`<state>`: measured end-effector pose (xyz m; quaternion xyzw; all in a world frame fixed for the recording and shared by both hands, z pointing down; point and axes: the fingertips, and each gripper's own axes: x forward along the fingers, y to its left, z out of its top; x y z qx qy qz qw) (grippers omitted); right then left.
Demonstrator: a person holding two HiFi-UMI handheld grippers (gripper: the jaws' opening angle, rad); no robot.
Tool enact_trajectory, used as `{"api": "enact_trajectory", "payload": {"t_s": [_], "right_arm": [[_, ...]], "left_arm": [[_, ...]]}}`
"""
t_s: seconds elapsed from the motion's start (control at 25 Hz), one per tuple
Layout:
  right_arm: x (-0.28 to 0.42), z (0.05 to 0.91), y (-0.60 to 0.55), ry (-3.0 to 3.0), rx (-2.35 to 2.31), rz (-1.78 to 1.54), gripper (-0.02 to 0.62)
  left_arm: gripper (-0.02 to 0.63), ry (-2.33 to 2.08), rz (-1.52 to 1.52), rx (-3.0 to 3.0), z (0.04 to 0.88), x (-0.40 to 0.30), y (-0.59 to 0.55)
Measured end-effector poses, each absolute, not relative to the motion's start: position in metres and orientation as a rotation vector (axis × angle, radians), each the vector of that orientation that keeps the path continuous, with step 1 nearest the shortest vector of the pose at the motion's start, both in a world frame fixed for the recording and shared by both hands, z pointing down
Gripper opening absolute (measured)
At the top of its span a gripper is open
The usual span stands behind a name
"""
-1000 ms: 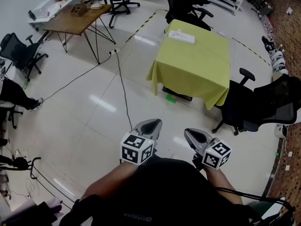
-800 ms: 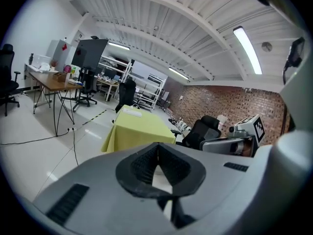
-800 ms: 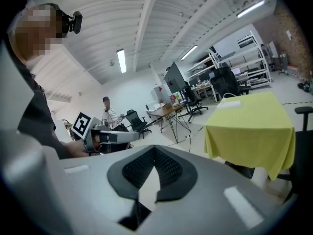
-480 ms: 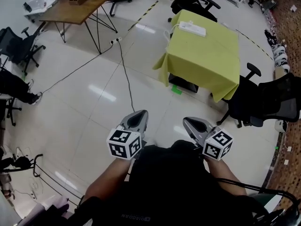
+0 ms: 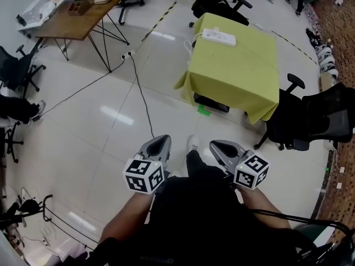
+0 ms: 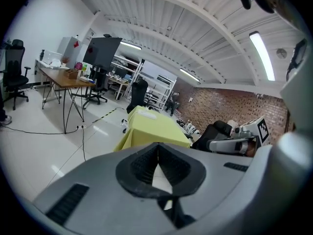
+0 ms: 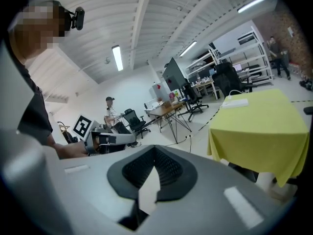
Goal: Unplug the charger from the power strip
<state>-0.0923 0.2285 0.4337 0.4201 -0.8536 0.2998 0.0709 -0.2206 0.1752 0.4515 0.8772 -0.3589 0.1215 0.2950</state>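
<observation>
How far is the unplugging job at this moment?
Nothing looks done: the power strip lies on the yellow table, far from both grippers. In hand: nothing; the left gripper and the right gripper are shut and empty. Left: reach the table, find the charger, too small to see here, and pull it out.

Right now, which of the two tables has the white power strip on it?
The yellow-cloth table, right of centre; the power strip lies near its far edge. The bare wooden table stands at far left.
</observation>
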Motion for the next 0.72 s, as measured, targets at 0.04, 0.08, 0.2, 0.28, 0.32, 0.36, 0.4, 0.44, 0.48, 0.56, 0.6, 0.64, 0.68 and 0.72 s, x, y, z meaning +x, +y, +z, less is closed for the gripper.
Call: {"api": "enact_trajectory", "payload": {"t_s": [0.04, 0.08, 0.2, 0.28, 0.32, 0.36, 0.4, 0.44, 0.48, 0.56, 0.6, 0.64, 0.68, 0.72], "right_arm": [[-0.088, 0.435, 0.22, -2.569, 1.27, 0.907, 0.003], [-0.084, 0.437, 0.211, -2.573, 1.274, 0.913, 0.003], [-0.074, 0.436, 0.177, -2.595, 1.278, 0.931, 0.003], [-0.064, 0.429, 0.148, -2.623, 1.279, 0.918, 0.003], [-0.058, 0.425, 0.134, -2.637, 1.279, 0.905, 0.003], [-0.051, 0.422, 0.121, -2.648, 1.279, 0.893, 0.003], [-0.043, 0.419, 0.109, -2.655, 1.281, 0.886, 0.003], [-0.035, 0.418, 0.098, -2.659, 1.282, 0.885, 0.003], [-0.028, 0.417, 0.089, -2.66, 1.284, 0.886, 0.003], [-0.013, 0.416, 0.072, -2.665, 1.288, 0.884, 0.003], [-0.006, 0.417, 0.063, -2.668, 1.294, 0.88, 0.003], [0.001, 0.418, 0.055, -2.672, 1.301, 0.877, 0.003], [0.007, 0.421, 0.047, -2.677, 1.309, 0.874, 0.003], [0.014, 0.426, 0.04, -2.681, 1.318, 0.872, 0.003]], "left_arm": [[0.008, -0.953, 0.329, 2.339, 0.45, -0.216, 0.169], [0.008, -0.951, 0.338, 2.342, 0.449, -0.212, 0.163], [0.008, -0.956, 0.378, 2.344, 0.446, -0.204, 0.139], [0.008, -0.969, 0.396, 2.351, 0.442, -0.197, 0.115], [0.008, -0.979, 0.4, 2.358, 0.438, -0.191, 0.101], [0.008, -0.989, 0.4, 2.368, 0.434, -0.185, 0.087], [0.008, -0.999, 0.398, 2.379, 0.428, -0.178, 0.073], [0.008, -1.006, 0.394, 2.391, 0.422, -0.17, 0.061], [0.008, -1.008, 0.392, 2.404, 0.417, -0.162, 0.051], [0.008, -0.99, 0.403, 2.419, 0.412, -0.144, 0.033], [0.008, -0.967, 0.418, 2.417, 0.415, -0.135, 0.026], [0.008, -0.933, 0.435, 2.406, 0.421, -0.125, 0.021], [0.008, -0.896, 0.452, 2.391, 0.428, -0.115, 0.018], [0.008, -0.866, 0.467, 2.379, 0.437, -0.106, 0.015]]}}
